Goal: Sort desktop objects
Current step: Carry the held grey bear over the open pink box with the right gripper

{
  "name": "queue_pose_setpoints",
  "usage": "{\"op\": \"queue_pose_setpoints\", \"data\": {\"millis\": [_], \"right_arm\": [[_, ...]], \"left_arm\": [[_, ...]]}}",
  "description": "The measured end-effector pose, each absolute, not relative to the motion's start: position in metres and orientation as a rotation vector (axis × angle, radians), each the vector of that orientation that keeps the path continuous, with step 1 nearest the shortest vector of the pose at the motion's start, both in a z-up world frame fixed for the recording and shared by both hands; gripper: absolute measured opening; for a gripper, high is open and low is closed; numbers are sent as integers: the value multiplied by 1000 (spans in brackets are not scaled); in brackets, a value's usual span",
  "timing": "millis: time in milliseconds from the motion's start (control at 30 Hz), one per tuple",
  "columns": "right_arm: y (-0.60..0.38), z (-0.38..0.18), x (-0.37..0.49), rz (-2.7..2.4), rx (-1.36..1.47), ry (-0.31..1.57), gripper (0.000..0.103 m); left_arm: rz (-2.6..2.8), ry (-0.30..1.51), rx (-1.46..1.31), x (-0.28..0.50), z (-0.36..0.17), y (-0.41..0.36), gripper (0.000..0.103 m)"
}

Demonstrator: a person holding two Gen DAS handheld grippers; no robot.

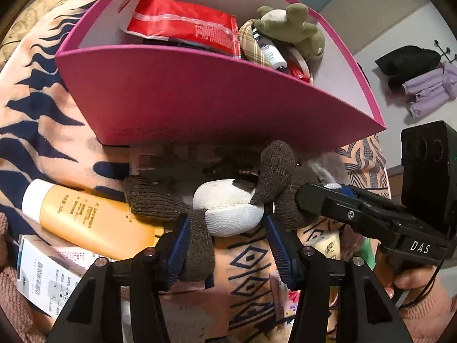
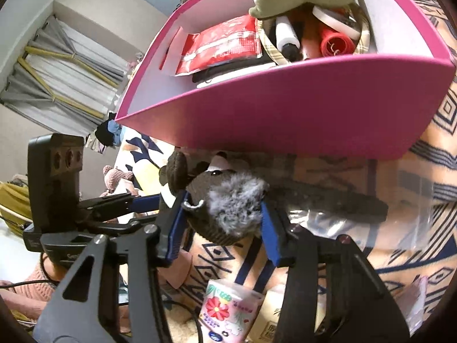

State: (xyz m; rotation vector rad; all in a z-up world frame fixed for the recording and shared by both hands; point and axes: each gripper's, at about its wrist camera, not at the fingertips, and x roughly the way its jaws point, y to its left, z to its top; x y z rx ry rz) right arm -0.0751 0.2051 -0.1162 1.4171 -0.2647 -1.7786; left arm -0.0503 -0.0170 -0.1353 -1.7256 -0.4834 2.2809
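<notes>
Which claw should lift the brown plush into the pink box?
Right, probably. The right claw brackets the brown plush at its bulky head below the pink box; the left claw only straddles a thin leg and the belly.

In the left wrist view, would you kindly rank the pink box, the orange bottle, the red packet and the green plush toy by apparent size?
1. pink box
2. orange bottle
3. red packet
4. green plush toy

The bottle lies nearer the camera, so its lead over the packet is unsure.

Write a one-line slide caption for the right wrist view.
Right gripper clamps brown plush toy's head before the pink box.
</notes>
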Motion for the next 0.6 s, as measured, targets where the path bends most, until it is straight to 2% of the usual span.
{"op": "queue_pose_setpoints", "data": {"millis": [167,600], "right_arm": [[212,-103,-70,-1788,1395,-300,49],[220,-41,-49,-1795,1261,-226,49]], "left_arm": [[2290,-473,-1677,-46,-118,-18,51],[2336,-434,-1510,-31,-58,-19,51]]}}
